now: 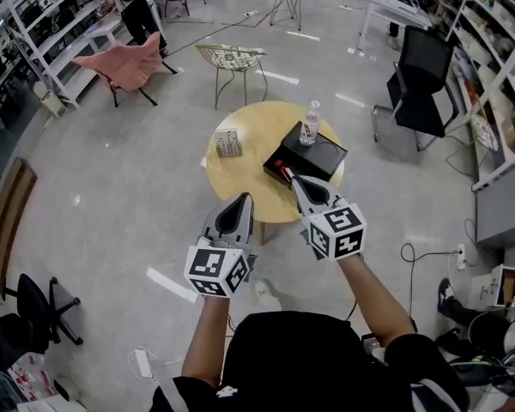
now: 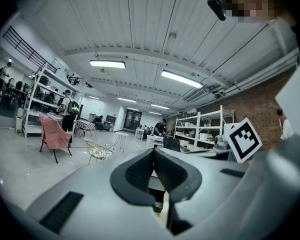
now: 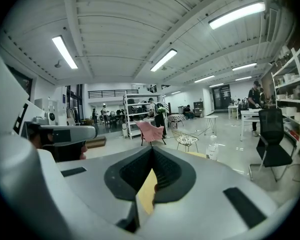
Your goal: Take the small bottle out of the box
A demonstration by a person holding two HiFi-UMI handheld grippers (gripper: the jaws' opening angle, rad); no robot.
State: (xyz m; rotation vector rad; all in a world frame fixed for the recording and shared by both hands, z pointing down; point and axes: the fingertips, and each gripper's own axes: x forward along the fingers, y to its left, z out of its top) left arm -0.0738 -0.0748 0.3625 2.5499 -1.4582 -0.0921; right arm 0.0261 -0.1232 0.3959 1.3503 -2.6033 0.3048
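A small clear bottle (image 1: 309, 124) stands upright on the far part of a black box (image 1: 313, 157), which lies on a round wooden table (image 1: 240, 183). Something red shows at the box's near end (image 1: 285, 174). My left gripper (image 1: 241, 198) is shut and empty, over the table's near edge. My right gripper (image 1: 297, 181) is also shut and empty, its tip just short of the box's near end. In the right gripper view the bottle (image 3: 212, 148) shows ahead, right of the closed jaws (image 3: 152, 150). The left gripper view shows its jaws (image 2: 154, 152) closed.
A small printed carton (image 1: 227, 142) sits on the table's left part. Beyond the table stands a wire chair (image 1: 232, 58), with a black office chair (image 1: 421, 80) to the right and a pink chair (image 1: 124, 63) at the far left. Cables lie on the floor at the right (image 1: 421, 256).
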